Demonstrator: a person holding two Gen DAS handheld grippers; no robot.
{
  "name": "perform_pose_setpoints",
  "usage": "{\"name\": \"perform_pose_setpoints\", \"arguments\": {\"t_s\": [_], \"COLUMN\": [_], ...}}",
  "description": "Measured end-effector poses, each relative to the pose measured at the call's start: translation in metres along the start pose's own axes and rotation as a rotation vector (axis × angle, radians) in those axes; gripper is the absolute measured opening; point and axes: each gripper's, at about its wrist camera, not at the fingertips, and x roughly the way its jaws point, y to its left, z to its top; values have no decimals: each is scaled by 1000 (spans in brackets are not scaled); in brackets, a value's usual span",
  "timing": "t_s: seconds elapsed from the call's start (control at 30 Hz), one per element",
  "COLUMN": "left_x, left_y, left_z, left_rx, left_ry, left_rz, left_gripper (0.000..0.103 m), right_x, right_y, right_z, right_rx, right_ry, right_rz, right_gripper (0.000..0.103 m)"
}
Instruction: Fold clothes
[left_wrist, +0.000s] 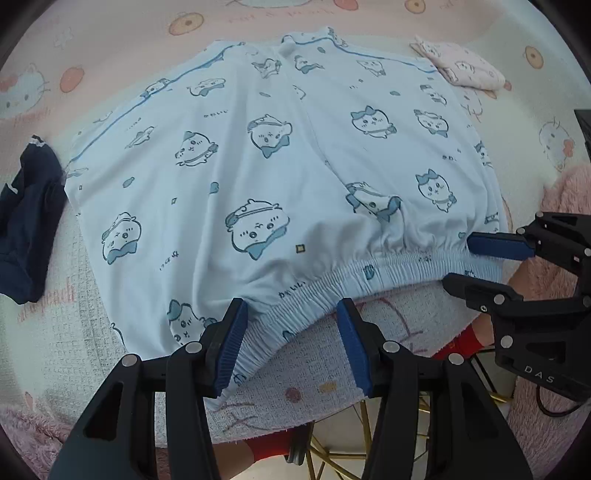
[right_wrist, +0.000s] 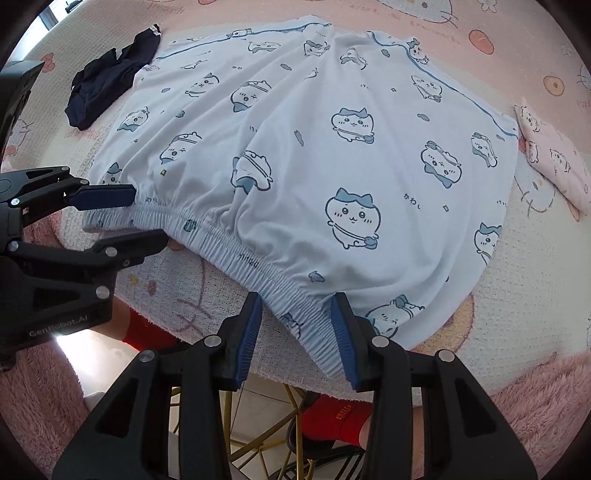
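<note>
Pale blue shorts (left_wrist: 280, 158) with cartoon animal prints lie spread flat on the table, elastic waistband (left_wrist: 369, 273) toward me at the near edge. My left gripper (left_wrist: 291, 347) is open, and the waistband's left end lies between its blue pads without being clamped. My right gripper (right_wrist: 295, 336) is open too, straddling the waistband's right end (right_wrist: 306, 328). Each gripper shows in the other's view: the right gripper (left_wrist: 487, 266) at the waistband's right end, the left gripper (right_wrist: 125, 218) at its left end. The shorts (right_wrist: 314, 147) run away toward the table's far side.
A dark navy garment (left_wrist: 29, 218) (right_wrist: 110, 77) lies crumpled left of the shorts. A folded pink garment (left_wrist: 461, 62) (right_wrist: 554, 162) sits at the far right. The table cover (left_wrist: 74, 332) is pink and white; its near edge drops off below the grippers, where a person's red clothing (right_wrist: 332, 417) shows.
</note>
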Motion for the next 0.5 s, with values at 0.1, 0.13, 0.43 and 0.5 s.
{"name": "perform_pose_setpoints", "arguments": {"t_s": [0.1, 0.13, 0.43, 0.5], "left_x": [2, 3, -3, -13], "left_y": [5, 3, 24, 32], "left_z": [6, 8, 12, 11], "left_rx": [-17, -11, -57, -81], "left_ry": [1, 1, -22, -58], "left_rz": [-4, 1, -28, -22], "left_gripper": [53, 53, 53, 53], "right_x": [0, 1, -5, -17], "right_y": [-4, -4, -23, -30], "right_z": [3, 3, 7, 5], "right_rx": [3, 6, 70, 105], "right_ry": [-5, -7, -29, -65], "right_rz": [-6, -9, 55, 68], "right_gripper": [40, 40, 40, 40]}}
